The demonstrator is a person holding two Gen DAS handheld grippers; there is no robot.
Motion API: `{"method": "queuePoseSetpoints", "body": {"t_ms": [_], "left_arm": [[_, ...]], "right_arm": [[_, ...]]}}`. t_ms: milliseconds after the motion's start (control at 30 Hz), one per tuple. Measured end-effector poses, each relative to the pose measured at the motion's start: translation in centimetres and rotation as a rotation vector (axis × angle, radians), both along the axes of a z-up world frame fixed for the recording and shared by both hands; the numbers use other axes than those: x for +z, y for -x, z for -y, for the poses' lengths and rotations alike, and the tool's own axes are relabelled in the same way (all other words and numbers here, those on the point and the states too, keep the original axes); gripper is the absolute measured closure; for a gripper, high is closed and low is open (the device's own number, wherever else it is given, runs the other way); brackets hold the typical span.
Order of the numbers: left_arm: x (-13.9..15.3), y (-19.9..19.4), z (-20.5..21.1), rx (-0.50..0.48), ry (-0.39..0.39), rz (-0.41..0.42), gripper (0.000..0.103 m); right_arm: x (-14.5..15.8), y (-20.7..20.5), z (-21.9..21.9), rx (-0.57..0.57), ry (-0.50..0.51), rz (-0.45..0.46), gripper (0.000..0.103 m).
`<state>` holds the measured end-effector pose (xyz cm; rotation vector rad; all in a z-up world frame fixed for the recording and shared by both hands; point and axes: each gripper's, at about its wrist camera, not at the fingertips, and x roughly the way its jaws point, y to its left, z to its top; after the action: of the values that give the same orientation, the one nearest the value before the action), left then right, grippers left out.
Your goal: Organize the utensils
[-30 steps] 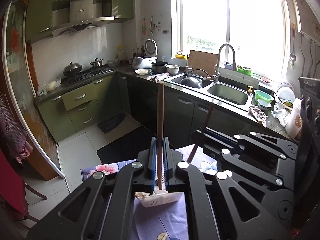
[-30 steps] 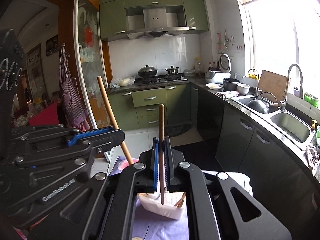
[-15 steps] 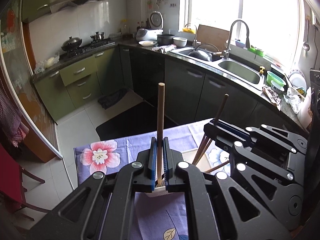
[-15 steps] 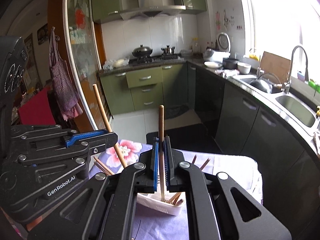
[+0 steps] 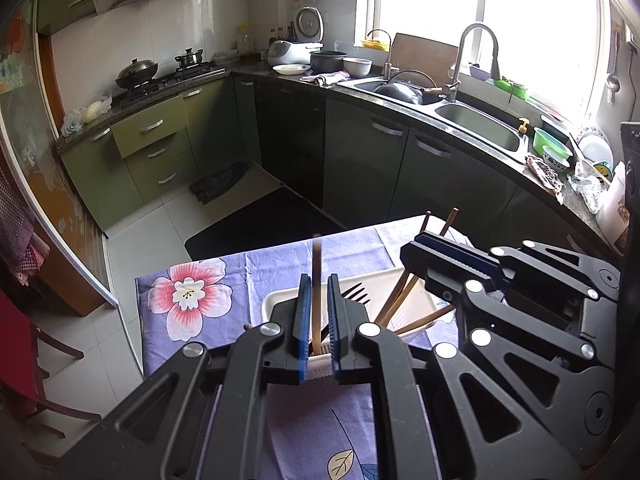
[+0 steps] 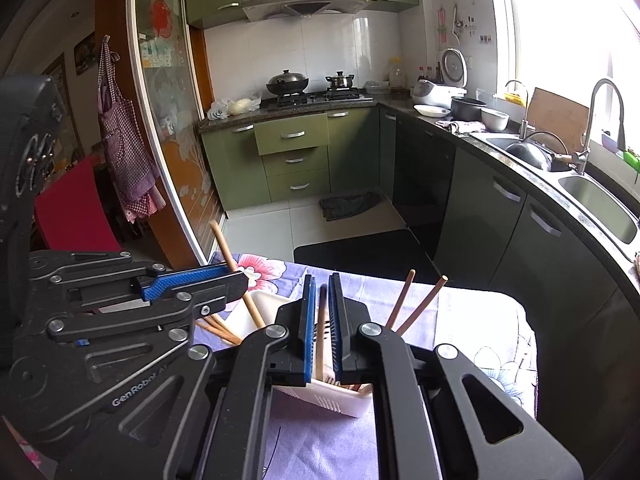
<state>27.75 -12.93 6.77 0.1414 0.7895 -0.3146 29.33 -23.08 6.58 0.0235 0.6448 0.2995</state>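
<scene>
Chopstick [image 5: 316, 296]: upright between the jaws of the left gripper [image 5: 318, 328], a slight gap on each side; its top blurred, lower end in the white basket [image 5: 280, 300]. Second chopstick [image 6: 320, 332]: between the parted jaws of the right gripper [image 6: 320, 332], not clamped, lower end hidden behind the basket wall. More chopsticks [image 6: 416, 304] lean in the basket. Basket sits on the table, on a purple flowered cloth [image 5: 192, 300]; its near side is cut off by both grippers. Whether either chopstick touches a pad: cannot tell.
</scene>
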Motion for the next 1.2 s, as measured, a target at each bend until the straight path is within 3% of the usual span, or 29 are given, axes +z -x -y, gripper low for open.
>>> {"method": "queuePoseSetpoints", "body": {"t_ms": [133, 200, 300, 333, 400, 433, 500, 600, 733, 867, 1000, 1200], "left_arm": [[1.2, 1.3, -0.3, -0.006, 0.026, 0.026, 0.087], [2.0, 2.5, -0.6, -0.007, 0.039, 0.049, 0.082], [3.0, 4.9, -1.3, -0.012, 0.062, 0.083, 0.075], [3.2, 5.7, -1.5, -0.01, 0.067, 0.096, 0.068], [3.4, 8.0, -2.4, -0.002, 0.086, 0.133, 0.051], [3.2, 9.6, -3.0, 0.002, 0.093, 0.159, 0.042], [2.5, 12.2, -4.0, 0.013, 0.095, 0.202, 0.035], [0.7, 16.0, -5.6, 0.045, 0.114, 0.247, 0.024], [-2.1, 19.5, -6.6, 0.081, 0.107, 0.284, 0.011], [-4.9, 22.1, -7.3, 0.112, 0.098, 0.283, 0.009], [-6.8, 24.0, -8.5, 0.123, 0.086, 0.258, 0.008], [-7.1, 26.8, -11.2, 0.177, 0.151, 0.251, 0.007]], "right_arm": [[1.3, 2.1, 0.2, 0.001, -0.013, 0.033, 0.096], [2.2, 3.5, 0.6, 0.0, -0.017, 0.058, 0.088], [3.5, 6.3, 1.3, -0.01, -0.015, 0.102, 0.085], [3.7, 7.5, 1.7, -0.016, -0.019, 0.118, 0.083], [3.6, 10.3, 2.6, -0.031, -0.03, 0.147, 0.061], [3.4, 11.7, 3.1, -0.045, -0.028, 0.161, 0.055], [2.1, 14.9, 4.1, -0.076, -0.014, 0.182, 0.04], [-0.5, 19.1, 5.1, -0.11, -0.001, 0.183, 0.026], [-4.5, 23.8, 5.5, -0.157, 0.017, 0.173, 0.015], [-7.4, 27.7, 5.5, -0.171, 0.003, 0.175, 0.005], [-8.6, 30.2, 5.5, -0.176, -0.007, 0.178, 0.005], [-6.9, 32.6, 5.4, -0.217, 0.016, 0.22, 0.005]]}}
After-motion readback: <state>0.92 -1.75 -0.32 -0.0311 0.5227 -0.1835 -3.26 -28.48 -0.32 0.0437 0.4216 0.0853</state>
